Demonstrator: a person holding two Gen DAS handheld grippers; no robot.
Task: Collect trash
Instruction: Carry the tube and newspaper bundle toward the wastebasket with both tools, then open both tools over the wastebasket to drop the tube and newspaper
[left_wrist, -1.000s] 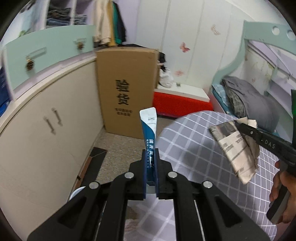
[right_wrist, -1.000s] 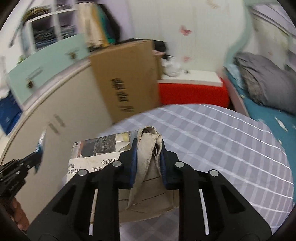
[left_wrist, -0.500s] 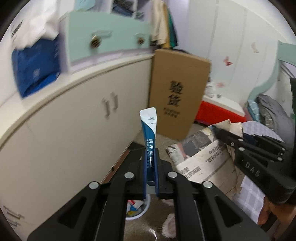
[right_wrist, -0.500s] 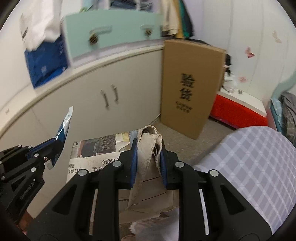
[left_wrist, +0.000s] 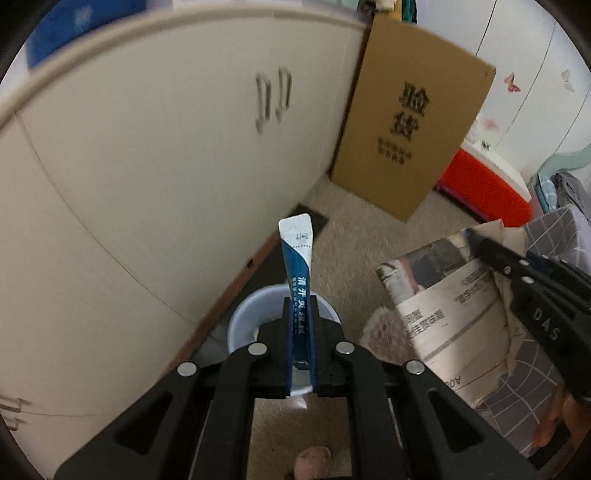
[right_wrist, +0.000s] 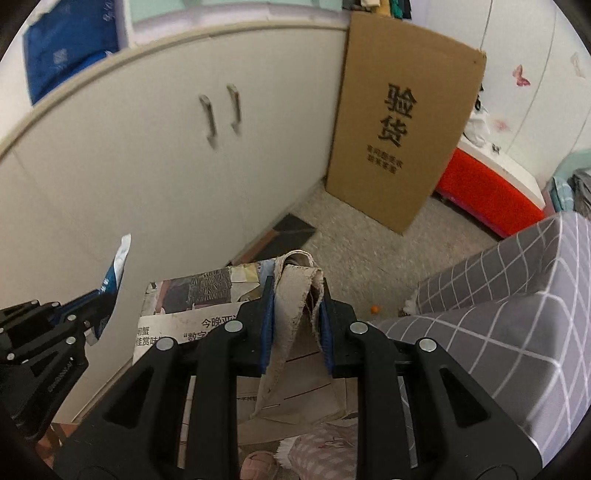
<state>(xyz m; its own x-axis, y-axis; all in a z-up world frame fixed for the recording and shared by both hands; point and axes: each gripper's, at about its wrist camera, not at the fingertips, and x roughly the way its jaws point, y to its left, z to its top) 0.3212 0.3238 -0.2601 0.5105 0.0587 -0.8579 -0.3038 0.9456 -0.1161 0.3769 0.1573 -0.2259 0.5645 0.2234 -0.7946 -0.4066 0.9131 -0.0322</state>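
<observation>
Holding the blue and white sachet (left_wrist: 298, 266) firmly, the left gripper (left_wrist: 300, 325) has its jaws closed down to the thickness of the packet, which stands upright out of the fingers. Directly below and in front of these fingers is now the white bin (left_wrist: 251, 317), standing on the floor close to the cream cabinet (left_wrist: 155, 147). One second ago this camera looked across the checked tablecloth toward the cardboard box; half a second ago only a small part of the bin was visible at the bottom of the view. So the hand has turned away from the table and has come down over the bin's mouth.

The right gripper (right_wrist: 297, 314) is also closed, on a beige crumpled paper (right_wrist: 295, 291) together with a folded newspaper (right_wrist: 192, 306) that hangs to its left and under it. It has followed the same turn: the table cover (right_wrist: 517, 332) is now at the right edge of its view, and the cabinet and the cardboard box (right_wrist: 399, 129) fill the rest. In the right wrist view the left gripper with the sachet is seen low at the left, near the newspaper but not touching it.

In my judgement both pieces of trash are lifted and carried, and the sachet is nearly in position for dropping. The bin opening looks narrow, so the wide newspaper may need more care than the sachet.
</observation>
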